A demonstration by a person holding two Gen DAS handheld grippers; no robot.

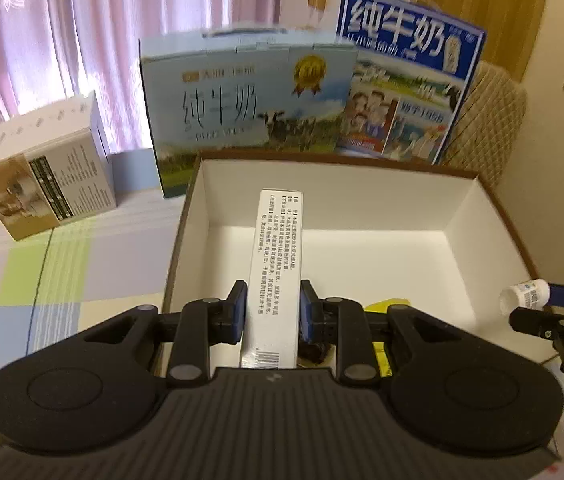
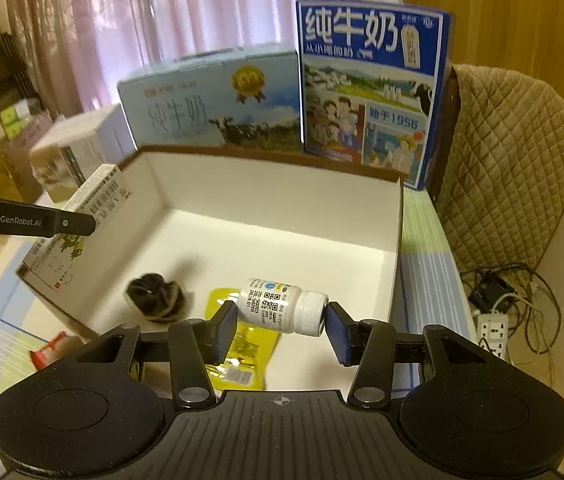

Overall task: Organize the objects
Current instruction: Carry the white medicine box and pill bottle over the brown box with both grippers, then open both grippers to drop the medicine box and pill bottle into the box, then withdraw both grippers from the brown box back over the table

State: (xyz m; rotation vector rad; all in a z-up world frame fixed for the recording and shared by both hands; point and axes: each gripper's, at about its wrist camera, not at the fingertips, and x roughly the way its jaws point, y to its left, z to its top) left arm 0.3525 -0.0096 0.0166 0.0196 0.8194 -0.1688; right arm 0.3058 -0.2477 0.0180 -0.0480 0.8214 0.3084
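A long white medicine carton [image 1: 276, 264] is clamped between the pads of the left tool [image 1: 273, 312], held over the near left edge of the open white-lined box [image 1: 362, 200]; a white pill bottle [image 2: 280, 309] is gripped end to end by the right tool [image 2: 282, 330] above the box floor; a yellow sachet [image 2: 242, 354] and a dark scrunchie [image 2: 156, 295] are seen inside; two milk cartons [image 2: 370, 92] are stood behind on the worktop [image 1: 82, 264].
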